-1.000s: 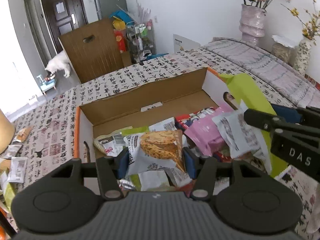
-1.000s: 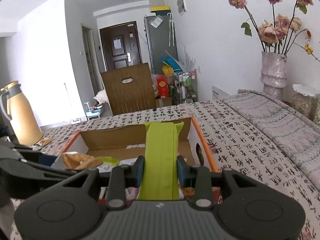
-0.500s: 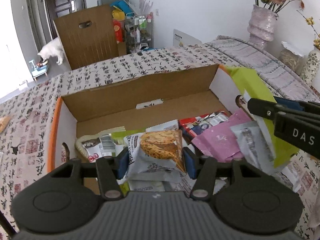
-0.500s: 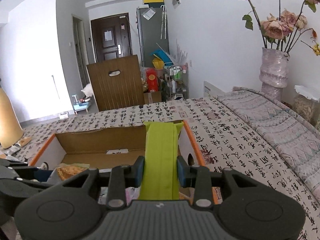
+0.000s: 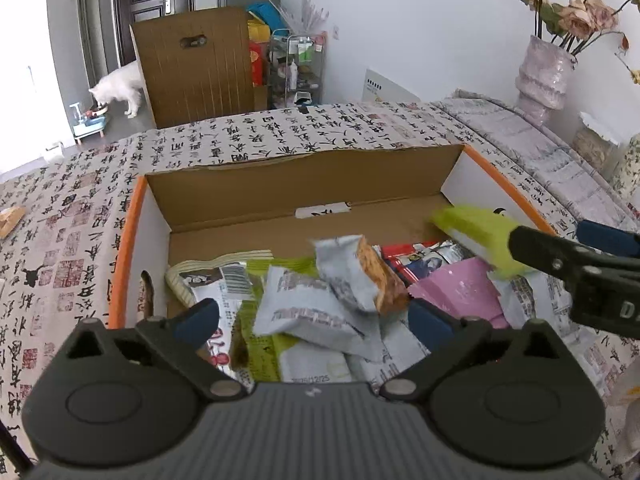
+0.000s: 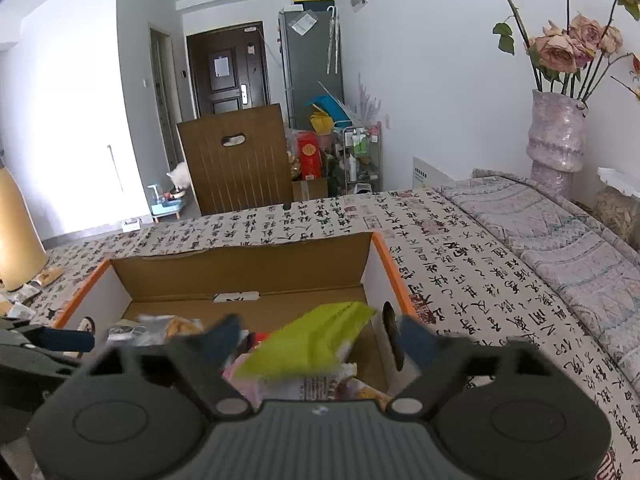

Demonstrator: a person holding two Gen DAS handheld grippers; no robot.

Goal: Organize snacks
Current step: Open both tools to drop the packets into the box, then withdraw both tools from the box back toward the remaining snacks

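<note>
An open cardboard box (image 5: 124, 248) with an orange rim (image 6: 385, 264) lies on the calligraphy-print tablecloth and holds a pile of snack packets. My left gripper (image 5: 314, 318) hangs over the near side of the pile, jaws opening. A grey packet with a cracker picture (image 5: 352, 276) tips loose between its fingers, clear of both pads. My right gripper (image 6: 320, 336) is over the box's right end, jaws opening too. A blurred lime-green packet (image 6: 316, 344) drops free between its fingers, and that green packet (image 5: 476, 232) shows beside the right gripper (image 5: 580, 246) in the left wrist view.
A pink packet (image 5: 460, 292) and a red one (image 5: 416, 256) lie in the pile. A vase of roses (image 6: 556, 136) stands at the table's right. A tan flask (image 6: 16, 240) and loose snacks (image 6: 44, 276) sit left. Beyond the table are a brown panel (image 5: 196, 64) and a white cat (image 5: 120, 88).
Both grippers have spread their jaws and let go. The grey cracker packet has tipped over onto the pile, and the green packet has fallen sideways into the box. Both hands moved further over the box.
</note>
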